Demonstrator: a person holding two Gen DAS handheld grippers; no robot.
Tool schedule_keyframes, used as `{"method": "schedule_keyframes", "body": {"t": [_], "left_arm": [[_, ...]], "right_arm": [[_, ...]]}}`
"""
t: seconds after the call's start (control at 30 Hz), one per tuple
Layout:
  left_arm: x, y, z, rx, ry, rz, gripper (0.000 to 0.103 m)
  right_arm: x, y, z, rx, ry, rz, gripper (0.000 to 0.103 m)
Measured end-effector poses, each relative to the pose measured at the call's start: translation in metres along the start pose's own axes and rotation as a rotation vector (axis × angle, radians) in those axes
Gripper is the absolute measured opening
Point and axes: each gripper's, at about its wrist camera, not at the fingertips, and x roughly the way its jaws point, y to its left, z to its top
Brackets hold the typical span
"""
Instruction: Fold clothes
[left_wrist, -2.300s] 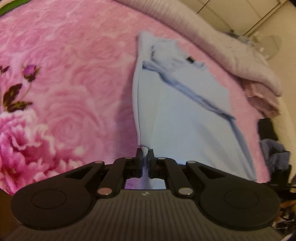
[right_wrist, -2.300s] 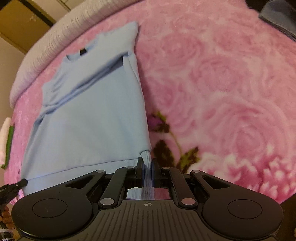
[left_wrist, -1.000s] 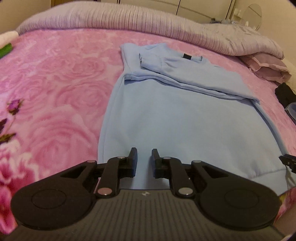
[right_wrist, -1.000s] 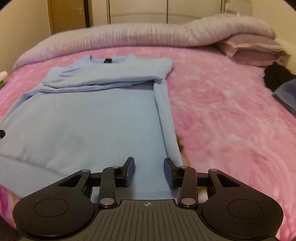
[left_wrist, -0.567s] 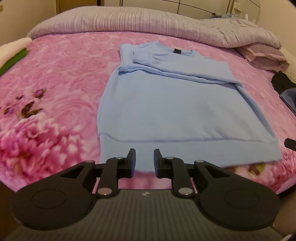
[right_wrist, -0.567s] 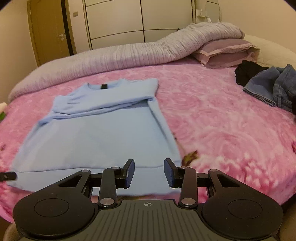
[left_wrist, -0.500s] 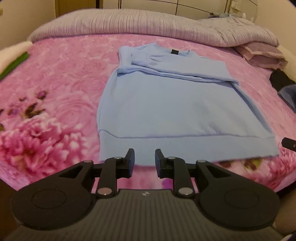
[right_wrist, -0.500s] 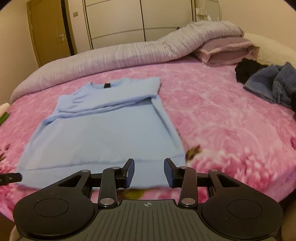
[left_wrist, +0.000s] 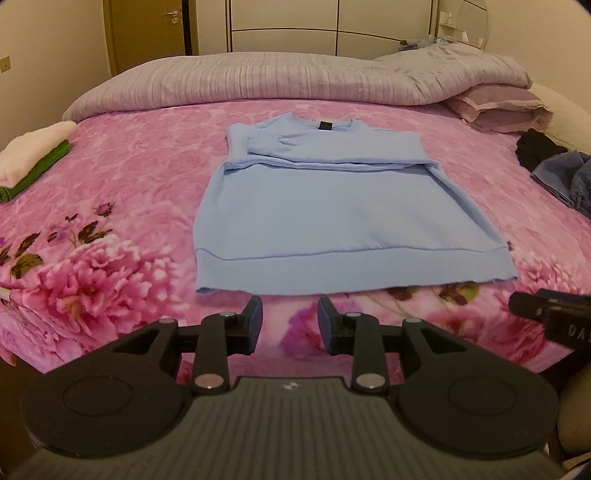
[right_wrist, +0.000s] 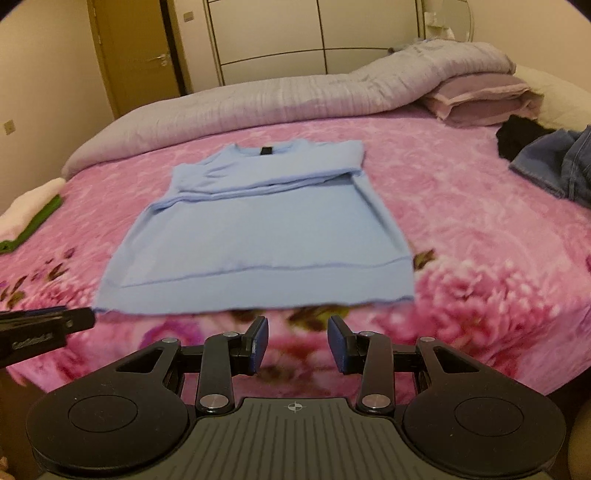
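folded towels sit on the far left edge of the bed, untouched. left tongs have let go: a couple of seconds back they were clamped on the sweater's hem corner, now they sit short of the hem over bare blanket, jaws spreading wider with nothing between them. the blue sweater now lies flat in the middle of the bed, hem toward the camera, sleeves folded across the chest below the collar tag; earlier it was lifted and being dragged. right tongs also released, jaws apart and empty, holding the same width as a second ago, pulled back and up from the hem like the left. jeans and a dark garment wait at the right, near the pillows. meaning: the straightening step looks finished, sweater is laid out square. likely next is regrasping hem or a side for the body fold. sweater not yet fully folded.
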Motion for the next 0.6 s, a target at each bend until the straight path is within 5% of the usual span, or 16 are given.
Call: {"method": "schedule_keyframes", "body": {"t": [0.6], "left_arm": [[-0.041, -0.002, -0.017, 0.004, -0.073, -0.013, 0.033]], "right_arm": [[-0.039, 0.016, -0.020, -0.012, -0.057, -0.010, 0.040]]}}
